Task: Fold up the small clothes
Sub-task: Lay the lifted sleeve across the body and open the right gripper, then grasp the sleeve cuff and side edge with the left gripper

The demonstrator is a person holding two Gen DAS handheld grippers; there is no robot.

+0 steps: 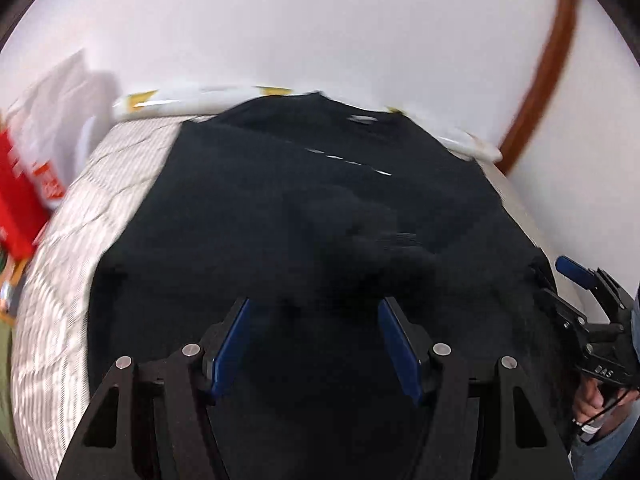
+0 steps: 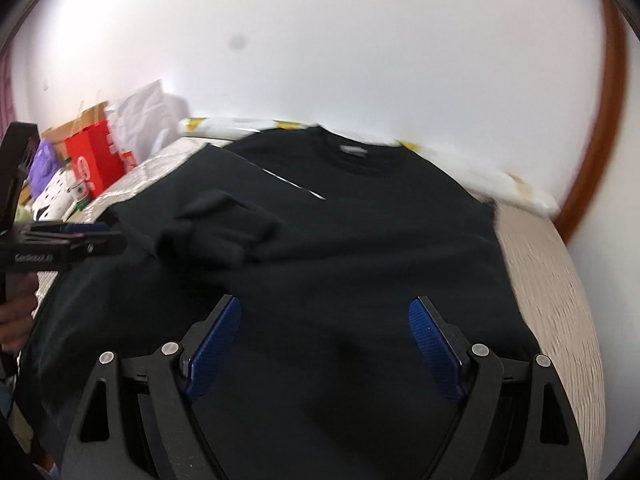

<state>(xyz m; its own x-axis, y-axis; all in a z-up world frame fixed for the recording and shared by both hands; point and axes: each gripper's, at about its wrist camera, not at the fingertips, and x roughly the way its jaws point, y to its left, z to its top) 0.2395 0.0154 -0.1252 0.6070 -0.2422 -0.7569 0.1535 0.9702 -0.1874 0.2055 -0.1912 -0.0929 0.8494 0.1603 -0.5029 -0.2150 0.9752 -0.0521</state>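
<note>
Sweater (image 2: 360, 240) hem hidden behind blue fingers (image 2: 436, 352)

A home bedroom: quilted mattress (image 2: 560, 280), pillow (image 2: 240, 126), bags (image 2: 96, 160) by white wall (image 2: 320, 40)

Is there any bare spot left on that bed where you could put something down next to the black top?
The black sweatshirt covers most of the bed. Bare quilt shows in a strip along its right edge, toward the wall, and a narrower strip on its left. Past that left strip it is crowded: a red box and bags sit beside the bed.
</note>
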